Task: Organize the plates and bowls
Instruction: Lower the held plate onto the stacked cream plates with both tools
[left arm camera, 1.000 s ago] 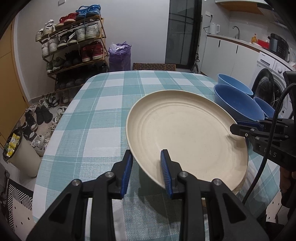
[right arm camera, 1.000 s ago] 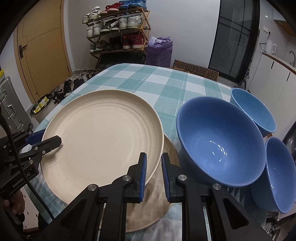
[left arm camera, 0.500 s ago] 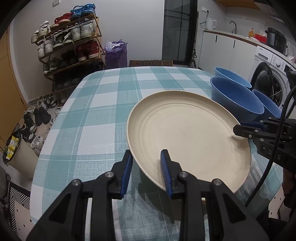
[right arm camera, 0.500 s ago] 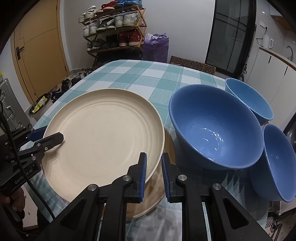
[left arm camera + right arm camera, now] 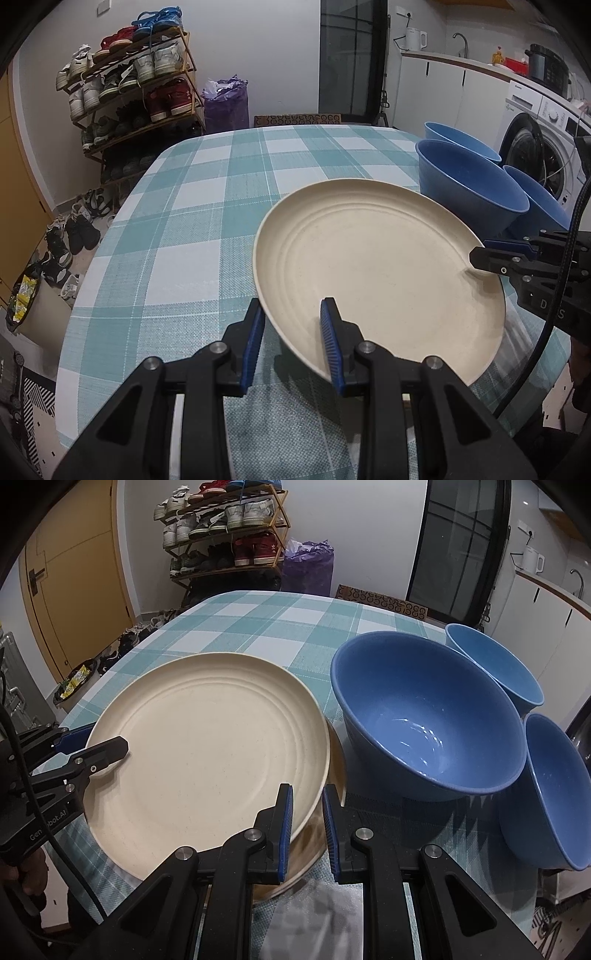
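Plate (image 5: 376, 273) lowered, seemingly between both claws' pads

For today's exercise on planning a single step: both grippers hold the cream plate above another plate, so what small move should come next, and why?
Probably lower it straight down. The left gripper and right gripper pinch opposite rims of the cream plate, which hangs tilted just over the second plate, beside the blue bowls.

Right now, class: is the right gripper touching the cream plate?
Touching. The left wrist view shows the right gripper clamped over the cream plate at its rim.
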`<state>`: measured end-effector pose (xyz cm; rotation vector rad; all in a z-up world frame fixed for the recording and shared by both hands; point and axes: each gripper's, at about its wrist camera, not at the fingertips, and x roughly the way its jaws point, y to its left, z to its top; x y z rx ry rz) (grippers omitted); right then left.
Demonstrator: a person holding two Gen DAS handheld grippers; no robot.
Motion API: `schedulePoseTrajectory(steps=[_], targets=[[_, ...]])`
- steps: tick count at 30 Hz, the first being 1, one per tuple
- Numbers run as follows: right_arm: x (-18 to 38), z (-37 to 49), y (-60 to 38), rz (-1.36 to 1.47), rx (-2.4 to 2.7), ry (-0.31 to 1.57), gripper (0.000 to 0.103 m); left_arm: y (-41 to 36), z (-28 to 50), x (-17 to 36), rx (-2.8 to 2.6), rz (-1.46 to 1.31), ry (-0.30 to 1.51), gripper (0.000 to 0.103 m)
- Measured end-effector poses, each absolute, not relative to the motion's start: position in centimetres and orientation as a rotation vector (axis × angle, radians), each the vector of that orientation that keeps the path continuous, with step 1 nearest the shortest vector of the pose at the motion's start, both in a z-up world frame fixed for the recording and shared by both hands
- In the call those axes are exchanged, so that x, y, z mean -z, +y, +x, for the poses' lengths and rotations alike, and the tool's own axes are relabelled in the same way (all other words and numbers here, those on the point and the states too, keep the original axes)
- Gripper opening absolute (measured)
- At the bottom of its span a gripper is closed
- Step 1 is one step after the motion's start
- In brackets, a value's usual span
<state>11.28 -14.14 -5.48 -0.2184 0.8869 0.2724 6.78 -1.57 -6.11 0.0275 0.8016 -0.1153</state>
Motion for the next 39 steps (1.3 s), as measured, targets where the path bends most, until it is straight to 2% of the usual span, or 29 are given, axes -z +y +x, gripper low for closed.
schedulePoseTrajectory(steps=[39], targets=[[6.7,11.0,-14.4,-0.267,-0.226,0.909,0.017,-3.6,6.5,7.5,0.100,0.138,0.804,0.031]])
